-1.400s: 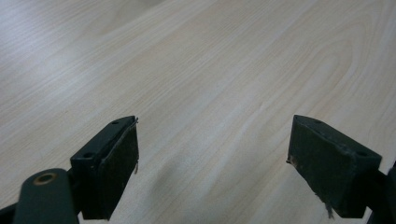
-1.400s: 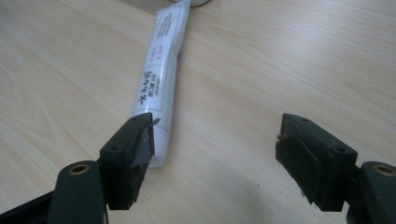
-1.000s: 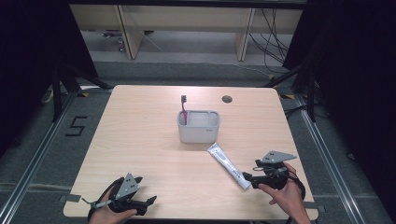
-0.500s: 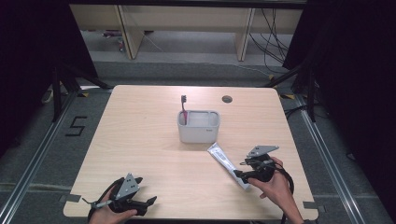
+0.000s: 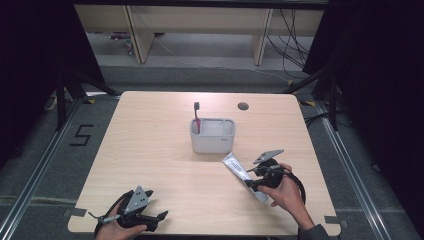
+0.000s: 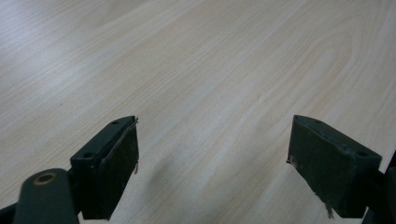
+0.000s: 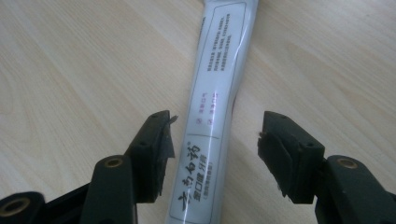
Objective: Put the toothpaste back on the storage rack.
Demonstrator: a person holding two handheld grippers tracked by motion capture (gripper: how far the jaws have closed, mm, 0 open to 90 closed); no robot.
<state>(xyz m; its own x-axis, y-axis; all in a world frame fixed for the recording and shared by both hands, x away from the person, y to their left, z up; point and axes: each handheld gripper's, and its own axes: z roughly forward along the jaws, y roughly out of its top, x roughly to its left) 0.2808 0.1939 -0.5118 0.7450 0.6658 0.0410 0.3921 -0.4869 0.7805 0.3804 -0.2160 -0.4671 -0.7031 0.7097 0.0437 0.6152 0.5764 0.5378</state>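
Observation:
A white toothpaste tube lies flat on the wooden table, front right of a grey holder box. A red toothbrush stands upright in that box. My right gripper straddles the tube's near half. Its jaws have just been closing, with the tube between them, and gaps remain on both sides of the tube, so it is open. My left gripper rests near the table's front left edge, open, with bare wood between its pads.
A round cable hole sits near the table's far edge. Shelving and cables stand on the floor beyond the table. Metal floor rails run along both sides.
My right gripper has moved left and forward over the toothpaste tube, and its jaws have narrowed around it. The left gripper has stayed put.

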